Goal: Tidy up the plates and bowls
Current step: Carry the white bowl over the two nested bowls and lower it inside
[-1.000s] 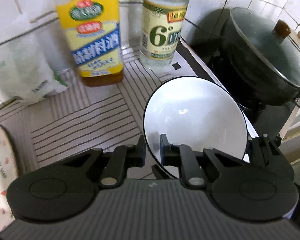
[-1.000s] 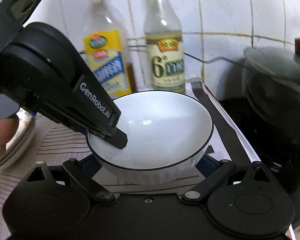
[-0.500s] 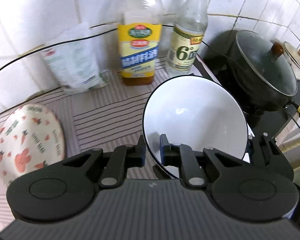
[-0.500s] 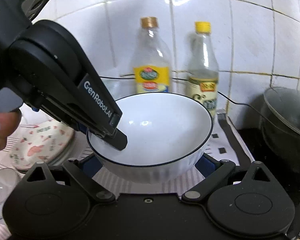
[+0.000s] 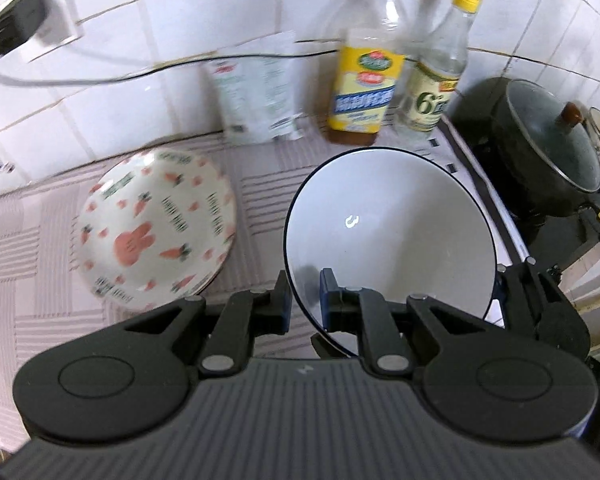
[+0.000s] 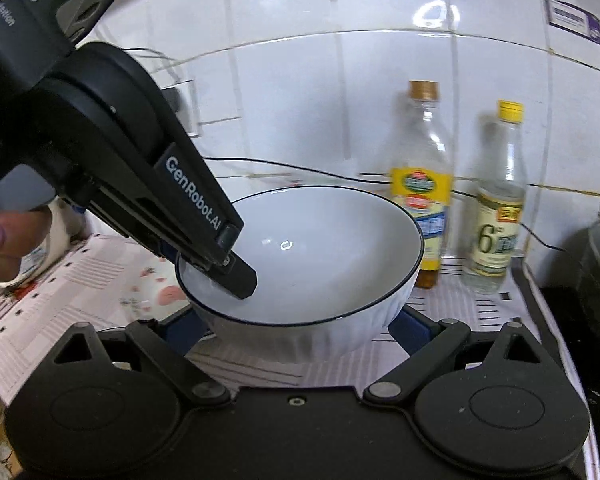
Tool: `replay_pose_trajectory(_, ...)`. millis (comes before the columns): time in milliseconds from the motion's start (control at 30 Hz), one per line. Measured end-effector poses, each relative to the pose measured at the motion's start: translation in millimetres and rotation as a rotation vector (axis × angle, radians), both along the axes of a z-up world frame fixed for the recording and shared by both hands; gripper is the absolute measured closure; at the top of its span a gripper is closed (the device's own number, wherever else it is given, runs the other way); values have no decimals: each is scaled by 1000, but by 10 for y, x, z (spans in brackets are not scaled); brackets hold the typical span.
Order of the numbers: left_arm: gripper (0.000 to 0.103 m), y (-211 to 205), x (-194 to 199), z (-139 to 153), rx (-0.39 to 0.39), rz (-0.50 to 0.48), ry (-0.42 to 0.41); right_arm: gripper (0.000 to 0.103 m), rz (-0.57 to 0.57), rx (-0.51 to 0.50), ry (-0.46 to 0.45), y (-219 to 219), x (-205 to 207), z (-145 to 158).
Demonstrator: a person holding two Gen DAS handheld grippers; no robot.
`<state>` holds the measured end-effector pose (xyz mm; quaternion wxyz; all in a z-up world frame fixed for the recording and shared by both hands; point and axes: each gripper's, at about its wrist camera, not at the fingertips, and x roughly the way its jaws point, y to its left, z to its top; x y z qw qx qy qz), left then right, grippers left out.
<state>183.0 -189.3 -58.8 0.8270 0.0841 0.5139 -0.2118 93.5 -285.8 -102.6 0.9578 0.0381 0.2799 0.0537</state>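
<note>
Left gripper (image 5: 304,300) pinches the near-left rim of the white bowl (image 5: 388,228), one finger inside, one outside. Right gripper (image 6: 296,330) brackets the bowl's body, fingers wide at both flanks; firm contact I can't confirm. The bowl is up off the striped mat (image 5: 40,280), mid-carry. Next, I'd judge: swing left and nest it on the rabbit-print plate (image 5: 156,224), releasing gently. Count: one bowl, one plate, two bottles (image 5: 364,76), one lidded pot (image 5: 548,148).
</note>
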Motion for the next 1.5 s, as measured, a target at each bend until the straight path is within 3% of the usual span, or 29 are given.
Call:
replay_pose_trajectory(367,90,671,-197,-82,16,104,45,5,123,12,62,544,-64,-16)
replay_pose_trajectory(800,90,1132,-167,-386,55,194,104,5,257,16,137,980,60,-243)
replay_pose_trajectory(1200,89,1234,-45,-580,105,207,155,6,334,-11,194,1155,183,-379)
replay_pose_trajectory(1500,88,1181,-46,-686,218,179,115,6,370,-49,238,1242,234,-460)
